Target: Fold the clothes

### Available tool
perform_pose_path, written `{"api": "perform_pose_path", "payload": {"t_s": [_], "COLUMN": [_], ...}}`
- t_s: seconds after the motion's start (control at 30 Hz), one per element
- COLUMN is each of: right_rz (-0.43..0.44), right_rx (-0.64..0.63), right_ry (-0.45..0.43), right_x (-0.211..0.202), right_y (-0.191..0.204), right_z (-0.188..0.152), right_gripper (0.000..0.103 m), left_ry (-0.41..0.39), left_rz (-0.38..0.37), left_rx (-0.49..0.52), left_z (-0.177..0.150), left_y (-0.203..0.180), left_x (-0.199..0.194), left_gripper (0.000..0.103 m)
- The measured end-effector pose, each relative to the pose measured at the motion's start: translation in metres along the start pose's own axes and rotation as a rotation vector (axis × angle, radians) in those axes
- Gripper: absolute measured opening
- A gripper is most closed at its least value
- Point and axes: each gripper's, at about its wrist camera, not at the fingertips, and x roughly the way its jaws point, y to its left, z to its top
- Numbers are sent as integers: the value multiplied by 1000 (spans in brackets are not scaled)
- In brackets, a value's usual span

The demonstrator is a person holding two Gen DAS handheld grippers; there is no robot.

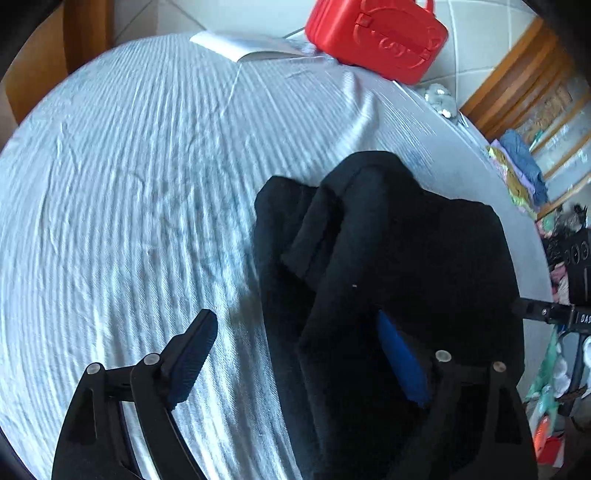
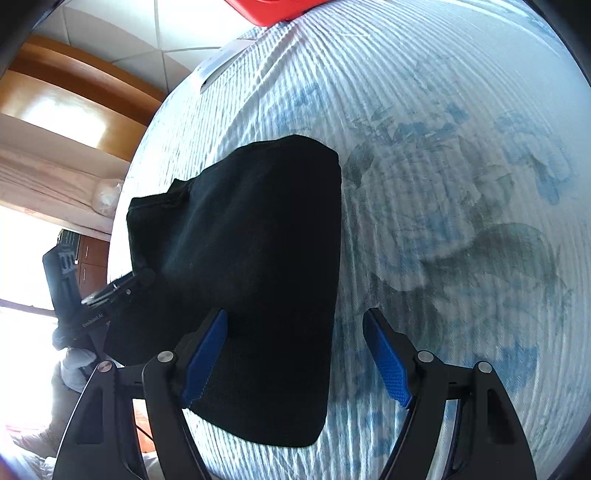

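A black garment point(image 1: 388, 266) lies folded in layers on the pale blue striped bedsheet point(image 1: 147, 184). My left gripper point(image 1: 299, 347) is open above its near left edge; the left finger is over the sheet, the right finger over the cloth. In the right wrist view the same garment point(image 2: 251, 258) is a dark rectangle on the sheet point(image 2: 461, 184). My right gripper point(image 2: 295, 354) is open above the garment's near right edge, holding nothing. The left gripper point(image 2: 122, 288) shows at the garment's far left side.
A red plastic case point(image 1: 376, 33) and an open booklet point(image 1: 251, 46) lie at the far edge of the bed. Wooden furniture point(image 1: 517, 88) and a heap of clothes point(image 1: 521, 173) stand to the right. The other gripper's tip point(image 1: 546, 314) shows at the right.
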Motion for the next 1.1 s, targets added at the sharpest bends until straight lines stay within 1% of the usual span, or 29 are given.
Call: {"api": "perform_pose_path", "payload": {"t_s": [0.13,0.17,0.2,0.27,0.3,0.37,0.43,0.53,0.57,0.67,0.7,0.73,0.8,0.9,0.97,1.03,1.07,1.1], "right_rz": [15,19,28,65,56,19,0,-22,-43,-49,-62,-76,-79,-124,-133,-117,-113,-106], "right_rx": [-11,-7,0,-15,-42,-98,-110,-108,-112,-100,-101,-102,-98,-125,-133,-115,-120,-129], "right_ry": [17,22,26,39,34,29,20,-12,-17,-1,8,18,33,47,51,54,56,60], "right_x": [9,12,15,22,24,29,33,37,39,40,38,36,35,39,39,39,39,40], "right_y": [1,0,0,5,11,24,32,41,44,44,42,40,36,42,44,41,41,43], "right_z": [5,7,7,7,6,4,4,1,0,3,3,4,4,5,5,6,6,5], "right_gripper": [75,75,76,76,79,81,92,103,103,102,94,79,72,71,71,73,74,83], "left_ry": [8,13,17,14,12,17,23,20,20,22,23,24,25,26,30,33,34,34], "left_rz": [-36,-46,-66,-92,-85,-72,-88,-100,-102,-110,-111,-111,-108,-95,-96,-90,-87,-86], "left_rx": [3,5,9,34,54,75,65,59,58,53,54,56,59,67,67,70,68,66], "left_z": [-1,0,0,0,0,0,1,0,0,0,-1,-1,-1,-1,-1,-1,-1,-1], "left_y": [6,6,5,-1,-5,-9,-6,-5,-4,-2,-3,-3,-4,-6,-6,-6,-6,-6], "left_x": [2,1,0,-5,-7,-6,-5,-7,-7,-8,-8,-8,-9,-8,-8,-8,-8,-8], "left_gripper": [89,85,80,58,55,55,55,50,50,50,49,48,47,45,45,46,46,46]}}
